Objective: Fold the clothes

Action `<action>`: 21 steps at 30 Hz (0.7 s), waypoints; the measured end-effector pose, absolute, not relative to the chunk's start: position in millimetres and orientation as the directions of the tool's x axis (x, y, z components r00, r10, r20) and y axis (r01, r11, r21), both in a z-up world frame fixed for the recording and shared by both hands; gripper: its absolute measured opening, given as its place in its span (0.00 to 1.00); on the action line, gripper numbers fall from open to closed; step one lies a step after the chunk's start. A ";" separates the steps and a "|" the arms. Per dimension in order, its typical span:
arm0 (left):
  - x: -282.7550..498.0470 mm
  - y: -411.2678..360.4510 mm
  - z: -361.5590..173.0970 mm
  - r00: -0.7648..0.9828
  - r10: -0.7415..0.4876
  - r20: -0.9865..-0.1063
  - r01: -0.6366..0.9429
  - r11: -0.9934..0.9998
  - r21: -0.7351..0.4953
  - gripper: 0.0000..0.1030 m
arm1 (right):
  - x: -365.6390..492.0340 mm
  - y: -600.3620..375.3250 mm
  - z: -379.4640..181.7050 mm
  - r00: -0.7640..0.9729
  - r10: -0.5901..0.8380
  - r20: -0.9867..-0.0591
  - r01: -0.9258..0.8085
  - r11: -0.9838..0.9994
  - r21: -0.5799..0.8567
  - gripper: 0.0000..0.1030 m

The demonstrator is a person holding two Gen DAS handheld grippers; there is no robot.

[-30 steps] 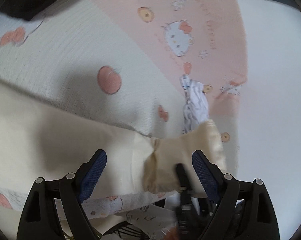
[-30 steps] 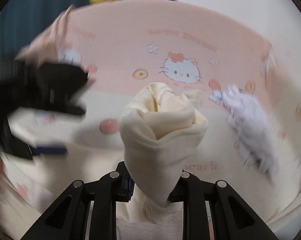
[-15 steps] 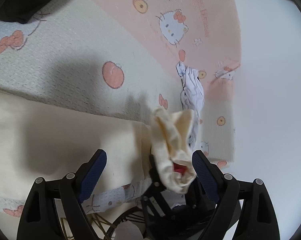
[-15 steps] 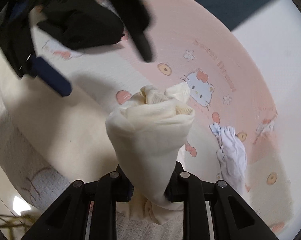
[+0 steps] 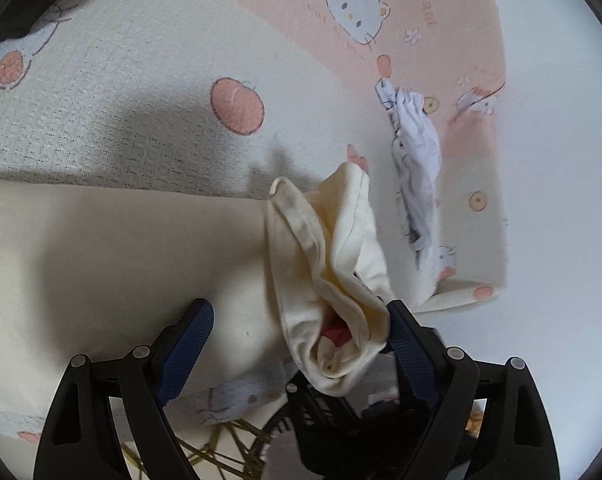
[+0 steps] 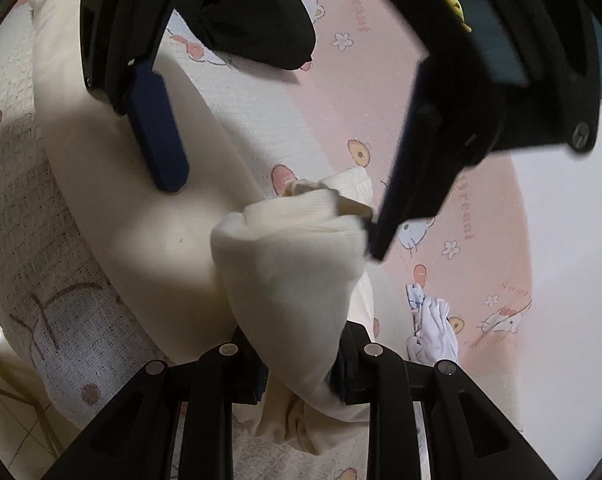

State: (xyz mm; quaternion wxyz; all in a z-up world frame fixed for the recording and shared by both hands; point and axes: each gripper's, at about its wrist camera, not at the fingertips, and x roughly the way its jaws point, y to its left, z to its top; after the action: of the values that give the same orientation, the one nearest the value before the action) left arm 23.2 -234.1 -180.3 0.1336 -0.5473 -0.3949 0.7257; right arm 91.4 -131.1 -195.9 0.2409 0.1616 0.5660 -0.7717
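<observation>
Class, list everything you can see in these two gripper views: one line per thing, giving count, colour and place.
cream garment: one, cream, bunched end lifted above the blanket, the rest lying flat.
blanket: one, pink and white with cartoon print, spread under everything.
small white cloth: one, white, crumpled on the blanket's pink part.
black garment: one, black, at the blanket's far edge.
yellow object: one, yellow, beyond the blanket, too hidden to identify.
right gripper: one, black, shut on the cream garment.
left gripper: one, black with blue pads, open around the lifted end.
</observation>
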 end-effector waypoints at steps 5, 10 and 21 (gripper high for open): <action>22.1 -226.5 -182.2 -0.342 0.562 -0.753 0.239 -0.723 -0.648 0.30 | 98.9 -128.3 -202.3 -0.854 -0.182 -0.488 0.515 -0.165 -0.841 0.37; 25.3 -228.0 -188.3 -0.343 0.557 -0.756 0.256 -0.719 -0.646 0.30 | 106.9 -109.7 -194.3 -0.852 -0.183 -0.490 0.516 -0.141 -0.845 0.51; 26.9 -222.8 -185.8 -0.342 0.509 -0.790 0.280 -0.747 -0.603 0.31 | 98.1 -41.6 -163.5 -0.837 -0.125 -0.532 0.546 -0.240 -0.803 0.60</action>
State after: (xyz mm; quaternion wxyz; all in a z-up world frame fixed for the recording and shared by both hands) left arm 26.9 -222.8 -185.8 0.0774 -0.5684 -0.3471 0.7419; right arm 98.1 -41.6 -163.5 0.2189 0.1828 0.5763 -0.7659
